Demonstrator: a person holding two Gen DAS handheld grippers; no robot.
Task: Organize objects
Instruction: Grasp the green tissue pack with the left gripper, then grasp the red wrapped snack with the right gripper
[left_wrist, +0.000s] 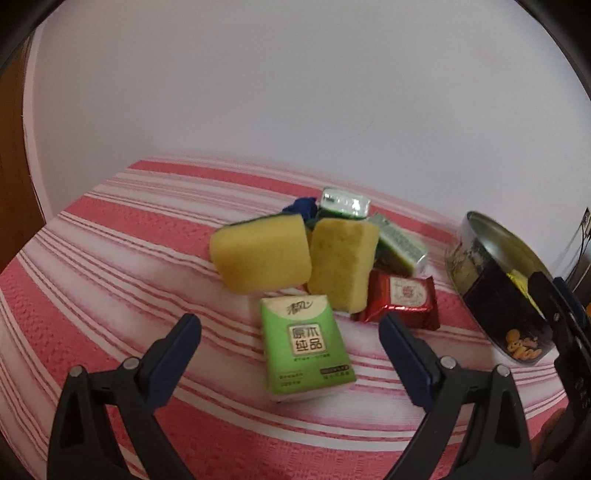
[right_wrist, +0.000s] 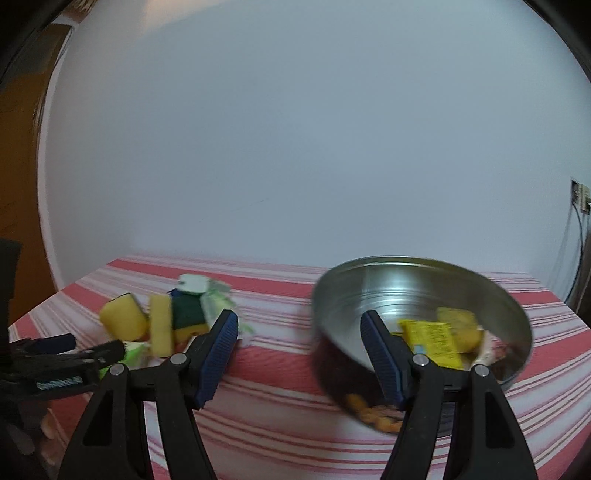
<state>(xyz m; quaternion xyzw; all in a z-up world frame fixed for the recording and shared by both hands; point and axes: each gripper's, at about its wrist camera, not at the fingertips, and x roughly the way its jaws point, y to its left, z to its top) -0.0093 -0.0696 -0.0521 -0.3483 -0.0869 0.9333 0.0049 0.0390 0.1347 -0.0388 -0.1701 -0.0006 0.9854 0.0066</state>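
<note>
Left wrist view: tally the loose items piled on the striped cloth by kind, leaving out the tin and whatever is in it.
Yellow sponges: 2
Green tissue pack: 1
Red foil snack packet: 1
Green foil-wrapped packs: 2
Dark blue item, partly hidden, kind unclear: 1
Total: 7

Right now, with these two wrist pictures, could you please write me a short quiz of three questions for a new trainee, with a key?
1. True or false: the round metal tin already holds a yellow packet.
2. Which item lies nearest the left gripper? A) the green tissue pack B) the red foil snack packet C) a yellow sponge block
3. Fill in: the striped cloth is pink and ____.

Key: 1 true; 2 A; 3 white. Both grippers have open jaws holding nothing; the right gripper has one of its jaws in front of the tin's wall.
</note>
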